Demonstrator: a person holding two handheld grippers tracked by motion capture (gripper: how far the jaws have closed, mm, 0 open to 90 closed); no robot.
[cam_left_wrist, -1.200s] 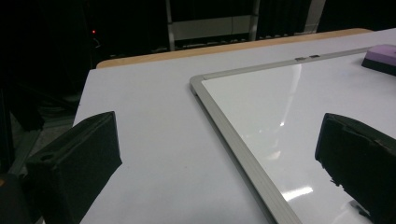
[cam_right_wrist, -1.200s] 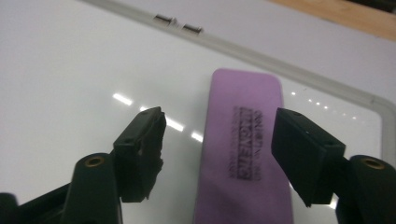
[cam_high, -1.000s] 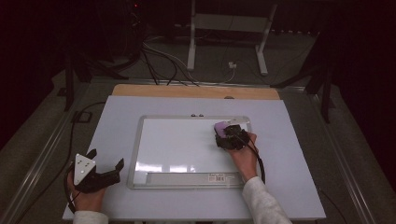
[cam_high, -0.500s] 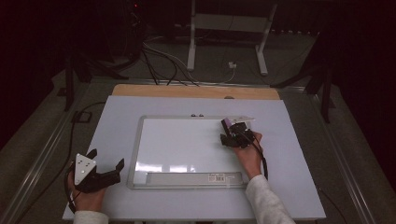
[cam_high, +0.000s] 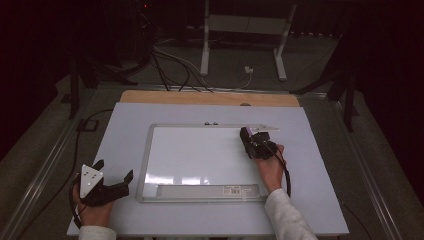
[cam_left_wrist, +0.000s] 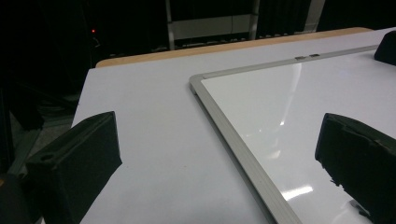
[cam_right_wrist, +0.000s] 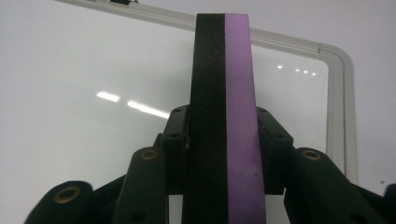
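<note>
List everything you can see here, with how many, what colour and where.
whiteboard: one, white with silver frame, middle of the table
eraser: one, black and purple, clamped in the right gripper over the board's far right corner
table: one, pale top with wooden far edge
stand: one, white, on the floor behind the table
cables: several, dark and white, on the floor behind
left gripper: one, black, open, left of the board
right gripper: one, black, shut on the eraser

Small printed label (cam_high: 234, 189) on the whiteboard's (cam_high: 200, 155) grey bottom tray, print too tiny to read, no other legible text anywhere
</note>
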